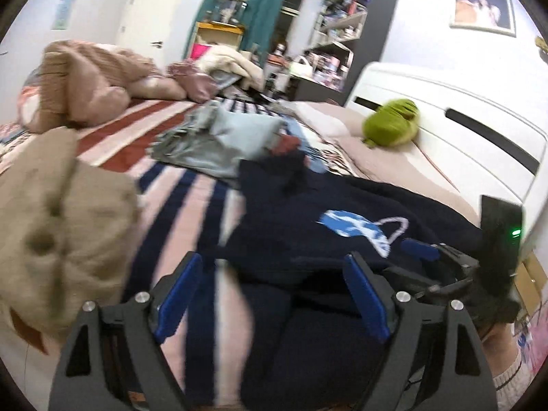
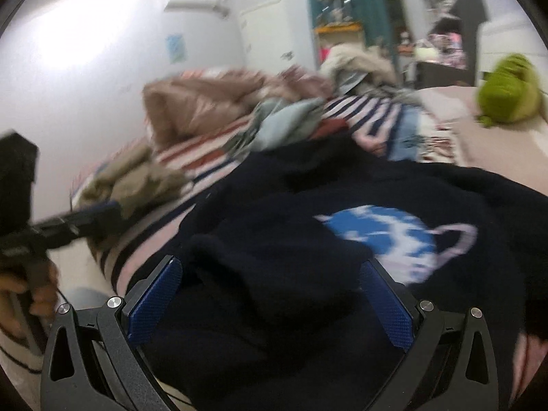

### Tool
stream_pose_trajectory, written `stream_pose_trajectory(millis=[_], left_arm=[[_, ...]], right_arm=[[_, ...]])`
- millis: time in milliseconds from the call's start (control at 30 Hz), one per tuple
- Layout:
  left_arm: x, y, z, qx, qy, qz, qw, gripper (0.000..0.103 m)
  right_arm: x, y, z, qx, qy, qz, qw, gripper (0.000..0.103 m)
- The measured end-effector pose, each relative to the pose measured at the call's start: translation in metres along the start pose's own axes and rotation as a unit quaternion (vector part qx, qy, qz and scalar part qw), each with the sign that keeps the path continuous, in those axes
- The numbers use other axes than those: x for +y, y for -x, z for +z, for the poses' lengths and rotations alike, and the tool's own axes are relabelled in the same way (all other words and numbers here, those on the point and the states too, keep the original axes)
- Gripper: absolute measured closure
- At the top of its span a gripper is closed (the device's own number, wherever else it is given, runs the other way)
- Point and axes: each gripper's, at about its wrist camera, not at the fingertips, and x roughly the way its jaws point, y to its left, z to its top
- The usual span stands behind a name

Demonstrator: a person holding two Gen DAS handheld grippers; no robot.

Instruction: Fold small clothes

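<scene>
A dark navy top [image 1: 308, 233] with a blue and white print lies spread on the striped bed; it also fills the right wrist view [image 2: 291, 239]. My left gripper [image 1: 274, 267] is open just above the top's near left edge, nothing between its blue pads. My right gripper [image 2: 270, 274] is open over a bunched fold of the navy cloth, which sits between its pads. The right gripper shows in the left wrist view [image 1: 421, 250] at the top's right edge. The left gripper shows at the far left of the right wrist view [image 2: 102, 212].
A beige garment [image 1: 58, 233] lies at the left. A pile of grey-blue clothes [image 1: 219, 137] sits mid-bed. A pink quilt [image 1: 89, 78] is heaped behind. A green plush toy [image 1: 390, 123] rests by the white headboard [image 1: 462, 130]. Shelves stand at the back.
</scene>
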Motion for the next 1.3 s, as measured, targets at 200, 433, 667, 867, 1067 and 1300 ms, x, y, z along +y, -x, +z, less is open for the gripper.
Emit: stream_pose_trajectory(millis=[200,433,667,867,1067,1300], left_arm=[[0.033,0.01,-0.004,-0.014,0.025,-0.019,0.9994,0.021],[0.029,-0.003,-0.007,-0.009,0.026,-0.037,0.9989,0.021],[0.015,-0.02,-0.008,0.012,0.017,-0.057,0.9982,0.021],[0.017,-0.026,-0.012,0.027,0.011,-0.045,0.9986,0.021],[0.022,-0.029,-0.015,0.026,0.012,-0.039,0.9989,0.021],[0.018,-0.043,-0.019,0.045,0.025,-0.025,0.9984,0.021]], right_arm=[[0.021,-0.058,-0.003,0.06,0.094,-0.113,0.987,0.09],[-0.049,0.037,-0.022,-0.052,-0.111,-0.198,0.972,0.1],[-0.091,0.067,-0.077,-0.016,-0.243,-0.149,0.958,0.085],[-0.099,0.081,-0.074,-0.05,-0.246,-0.158,0.955,0.101],[-0.093,0.12,-0.048,-0.116,-0.199,-0.193,0.954,0.1],[-0.115,0.106,-0.075,-0.023,-0.222,-0.187,0.957,0.095]])
